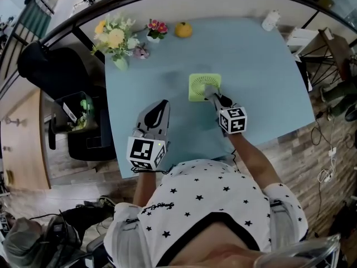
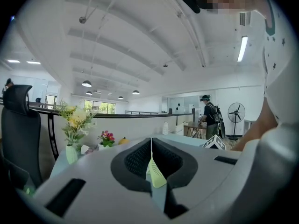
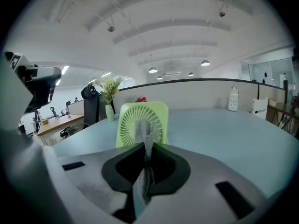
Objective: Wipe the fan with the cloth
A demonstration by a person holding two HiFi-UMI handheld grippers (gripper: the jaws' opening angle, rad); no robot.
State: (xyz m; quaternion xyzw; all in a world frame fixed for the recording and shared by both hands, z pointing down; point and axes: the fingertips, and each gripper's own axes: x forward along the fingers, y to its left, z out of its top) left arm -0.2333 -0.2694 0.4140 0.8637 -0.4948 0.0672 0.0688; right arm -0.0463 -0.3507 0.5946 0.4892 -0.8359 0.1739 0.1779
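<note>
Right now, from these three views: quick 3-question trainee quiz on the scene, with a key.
1. True or false: the right tongs are shut on the grey cloth.
2. The fan stands on: A the blue table, B the floor, C a chair.
3. Which tongs are farther from the fan?
Key: 1 true; 2 A; 3 the left tongs.

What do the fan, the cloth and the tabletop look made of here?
The fan: pale green moulded plastic, judging by its thin, even grille ribs.
The cloth: grey speckled fabric, pinched into a soft fold by the right gripper.
The tabletop: smooth, light blue, softly sheened; perhaps laminate, cannot tell.
</note>
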